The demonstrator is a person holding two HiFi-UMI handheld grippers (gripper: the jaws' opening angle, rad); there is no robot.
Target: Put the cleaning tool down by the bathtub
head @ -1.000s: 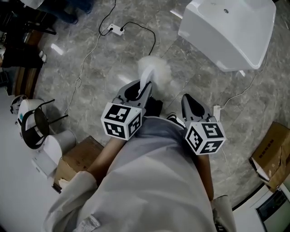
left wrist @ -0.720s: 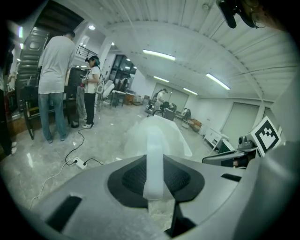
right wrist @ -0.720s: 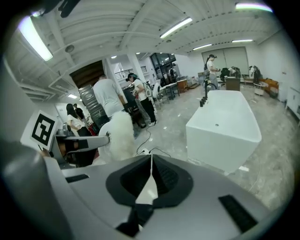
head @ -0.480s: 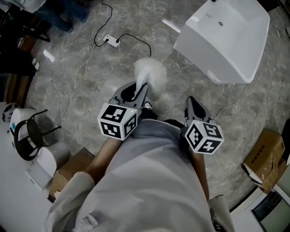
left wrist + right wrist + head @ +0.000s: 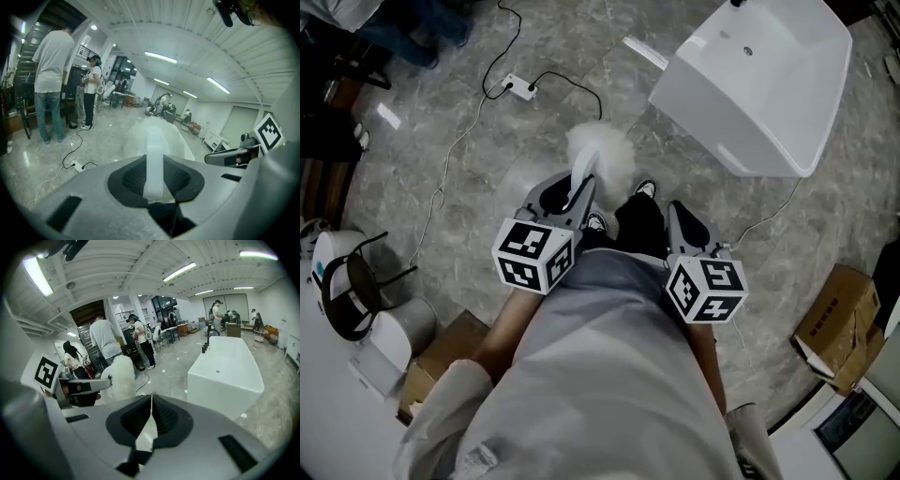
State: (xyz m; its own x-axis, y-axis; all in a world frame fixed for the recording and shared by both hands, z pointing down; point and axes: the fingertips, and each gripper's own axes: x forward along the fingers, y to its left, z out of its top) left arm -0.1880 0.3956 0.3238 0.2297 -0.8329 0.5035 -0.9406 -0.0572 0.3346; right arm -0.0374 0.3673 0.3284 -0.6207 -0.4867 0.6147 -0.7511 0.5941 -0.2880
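Head view: duster out front, not down by the tub yet

White bathtub (image 5: 759, 84) sits far right, with bare floor (image 5: 684, 155) along its near edge, so there's room to drop it. The cleaning tool (image 5: 600, 155) handle is clamped in the left gripper (image 5: 578, 187) jaws, probably so the fluff hangs clear of the legs. The right gripper (image 5: 682, 220) jaws are closed on nothing. Watch the power strip (image 5: 521, 86) far left.
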